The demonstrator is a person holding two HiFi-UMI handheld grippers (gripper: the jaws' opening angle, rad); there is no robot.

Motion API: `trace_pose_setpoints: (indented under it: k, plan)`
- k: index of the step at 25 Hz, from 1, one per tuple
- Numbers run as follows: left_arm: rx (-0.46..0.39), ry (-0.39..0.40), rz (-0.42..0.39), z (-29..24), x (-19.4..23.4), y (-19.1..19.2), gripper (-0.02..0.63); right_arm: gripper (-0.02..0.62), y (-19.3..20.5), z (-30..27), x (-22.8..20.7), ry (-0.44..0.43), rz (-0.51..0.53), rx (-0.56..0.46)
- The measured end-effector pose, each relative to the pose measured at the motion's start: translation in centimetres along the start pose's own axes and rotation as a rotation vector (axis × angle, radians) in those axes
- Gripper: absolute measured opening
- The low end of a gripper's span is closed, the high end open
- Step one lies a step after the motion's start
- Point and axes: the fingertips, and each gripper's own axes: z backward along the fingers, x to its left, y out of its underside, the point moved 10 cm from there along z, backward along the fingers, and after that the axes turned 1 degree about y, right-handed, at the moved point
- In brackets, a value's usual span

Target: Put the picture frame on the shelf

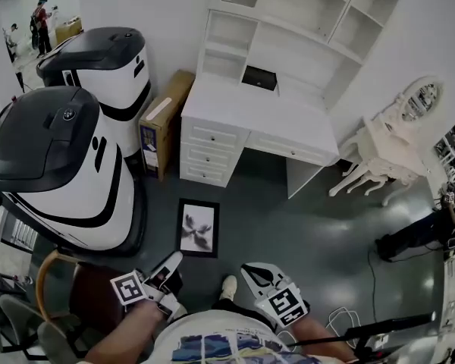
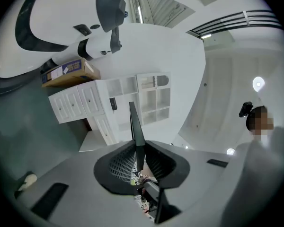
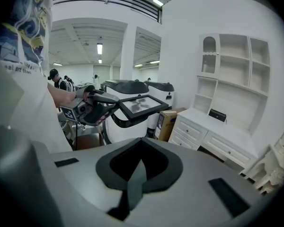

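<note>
The black picture frame (image 1: 197,228) with a dark flower print hangs flat above the grey floor, and my left gripper (image 1: 173,259) is shut on its near edge. In the left gripper view the frame (image 2: 135,122) shows edge-on, pinched between the two pads of that gripper (image 2: 137,149). The right gripper view shows the frame (image 3: 143,105) from the side, held out by the left gripper (image 3: 97,109). My right gripper (image 1: 252,273) is low on the right, shut and holding nothing (image 3: 139,168). The white shelf unit (image 1: 288,21) stands on a white desk (image 1: 265,116) ahead.
Two large white-and-black machines (image 1: 61,150) stand at the left, with a cardboard box (image 1: 164,120) against the wall beside the desk's drawers. A small dark object (image 1: 259,77) sits on the desk. A white ornate table (image 1: 387,154) is at the right; a wooden chair (image 1: 53,294) is at my lower left.
</note>
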Motion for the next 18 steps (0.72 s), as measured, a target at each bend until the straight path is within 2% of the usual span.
trace_pose_setpoints:
  k: [11,18]
  plan:
    - [0.014,0.015,-0.042,-17.1,-2.2,0.5,0.069,0.028,2.4,2.0,-15.5,0.023,0.002,-0.074]
    - [0.015,0.021,-0.026,-26.5,-2.3,0.2,0.069,0.028,5.7,2.6,-21.7,0.049,-0.03,-0.073]
